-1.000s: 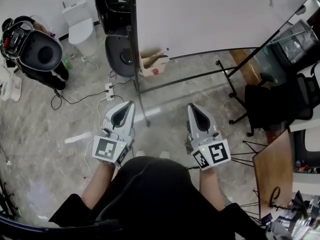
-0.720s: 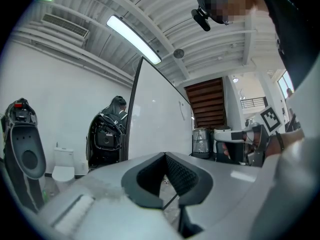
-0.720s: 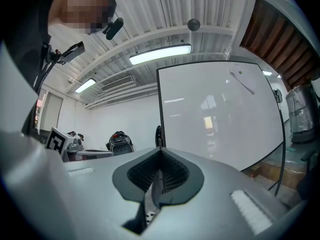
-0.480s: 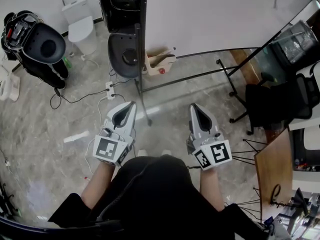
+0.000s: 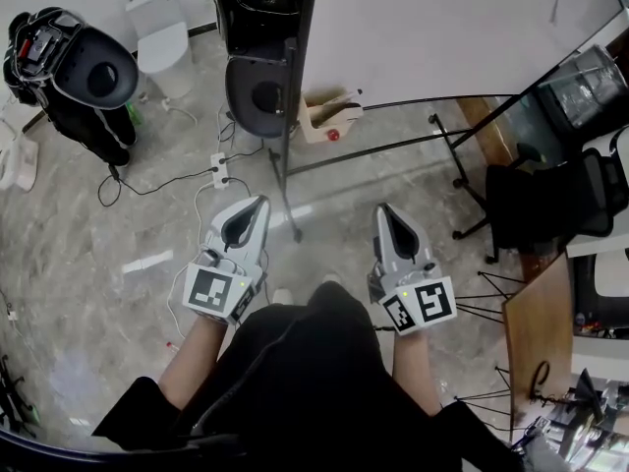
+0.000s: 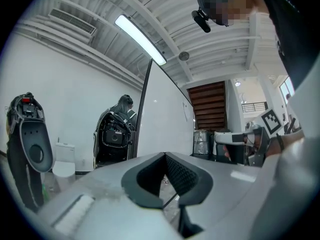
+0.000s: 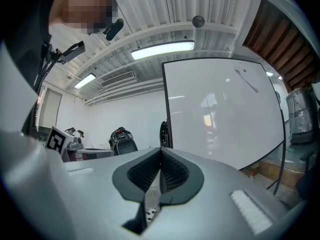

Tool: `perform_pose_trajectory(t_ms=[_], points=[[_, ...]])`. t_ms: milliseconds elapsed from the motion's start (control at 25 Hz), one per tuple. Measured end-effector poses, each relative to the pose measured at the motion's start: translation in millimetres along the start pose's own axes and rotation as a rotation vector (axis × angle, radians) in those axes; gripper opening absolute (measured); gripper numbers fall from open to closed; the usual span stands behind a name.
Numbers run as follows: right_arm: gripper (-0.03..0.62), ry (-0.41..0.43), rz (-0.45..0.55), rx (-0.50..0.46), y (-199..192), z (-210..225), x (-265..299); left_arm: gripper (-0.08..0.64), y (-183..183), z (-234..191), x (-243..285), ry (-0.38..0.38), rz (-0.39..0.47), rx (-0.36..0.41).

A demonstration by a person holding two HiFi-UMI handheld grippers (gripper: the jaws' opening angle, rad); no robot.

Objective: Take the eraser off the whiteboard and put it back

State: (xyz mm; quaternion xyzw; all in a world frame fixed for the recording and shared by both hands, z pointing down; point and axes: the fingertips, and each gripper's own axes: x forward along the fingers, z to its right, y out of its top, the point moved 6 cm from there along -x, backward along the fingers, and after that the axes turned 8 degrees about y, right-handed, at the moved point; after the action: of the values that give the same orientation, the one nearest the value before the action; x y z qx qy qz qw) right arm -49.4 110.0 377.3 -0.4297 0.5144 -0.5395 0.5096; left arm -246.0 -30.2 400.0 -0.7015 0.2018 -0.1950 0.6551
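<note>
Head view: the left gripper [image 5: 257,205] and right gripper [image 5: 382,210], both with jaws together on nothing, point toward the whiteboard [image 5: 442,28]. Its top is cut off. A slim thing [image 7: 247,79] high on the whiteboard is too small to confirm as the eraser. Grey marbled floor [image 5: 118,234] spreads below the whiteboard.

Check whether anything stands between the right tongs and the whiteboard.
Nothing visible does. The right tongs, shut and empty, point at the whiteboard with only open air between. Below that gap are only the floor and the board's stand. No eraser can be made out on the board.
</note>
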Motion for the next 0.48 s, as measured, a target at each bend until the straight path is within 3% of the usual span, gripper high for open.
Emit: perform_pose_trajectory(t_ms=[240, 480], points=[[0.009, 0.021, 0.006, 0.01, -4, 13, 12, 0.006, -5, 0, 11, 0.009, -0.019, 0.023], [0.009, 0.068, 0.007, 0.027, -7, 54, 30, 0.006, -6, 2, 42, 0.076, -0.018, 0.04]])
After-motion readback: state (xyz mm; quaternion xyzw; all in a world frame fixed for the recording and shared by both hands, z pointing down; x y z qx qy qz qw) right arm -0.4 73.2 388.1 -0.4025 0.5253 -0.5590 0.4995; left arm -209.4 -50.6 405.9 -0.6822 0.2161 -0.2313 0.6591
